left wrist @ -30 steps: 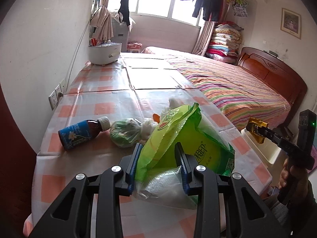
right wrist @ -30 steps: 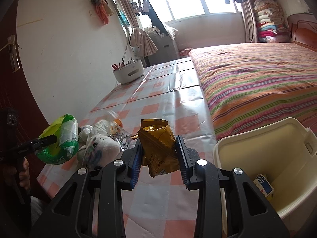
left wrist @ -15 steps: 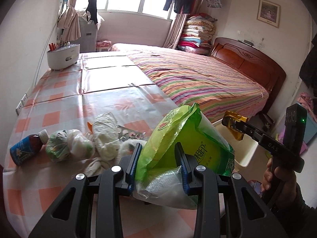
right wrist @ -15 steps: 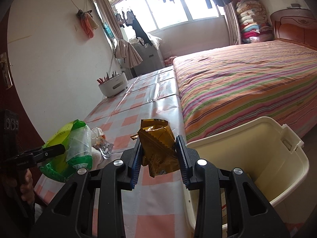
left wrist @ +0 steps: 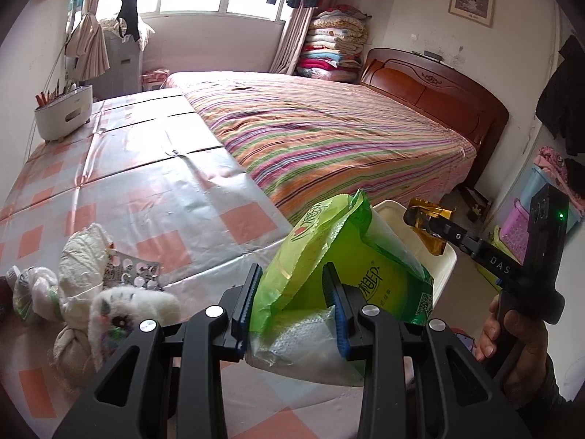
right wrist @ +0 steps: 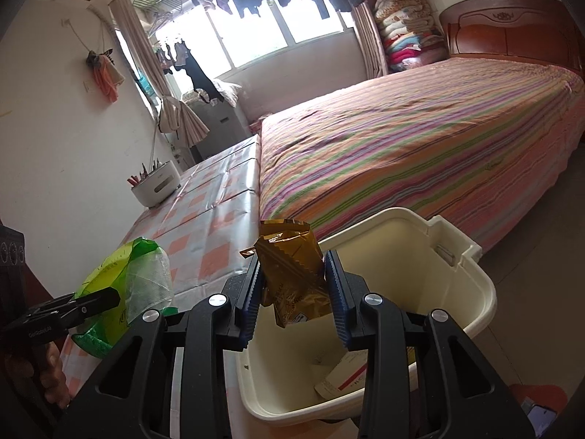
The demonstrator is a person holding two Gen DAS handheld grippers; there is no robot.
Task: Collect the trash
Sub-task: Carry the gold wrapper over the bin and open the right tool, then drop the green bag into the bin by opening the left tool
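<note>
**Both loads arriving at the bin**

While the gold wrapper is now hanging over the cream bin, clamped in the right gripper, the green bag is closing on the bin's table side, pinched in the left gripper. Release is coming due; knotted white bags are waiting further from the bin.

Your right tongs pinch a gold wrapper above the cream bin. At nine o'clock, your left tongs grip a green bag over the tabletop edge.
</note>
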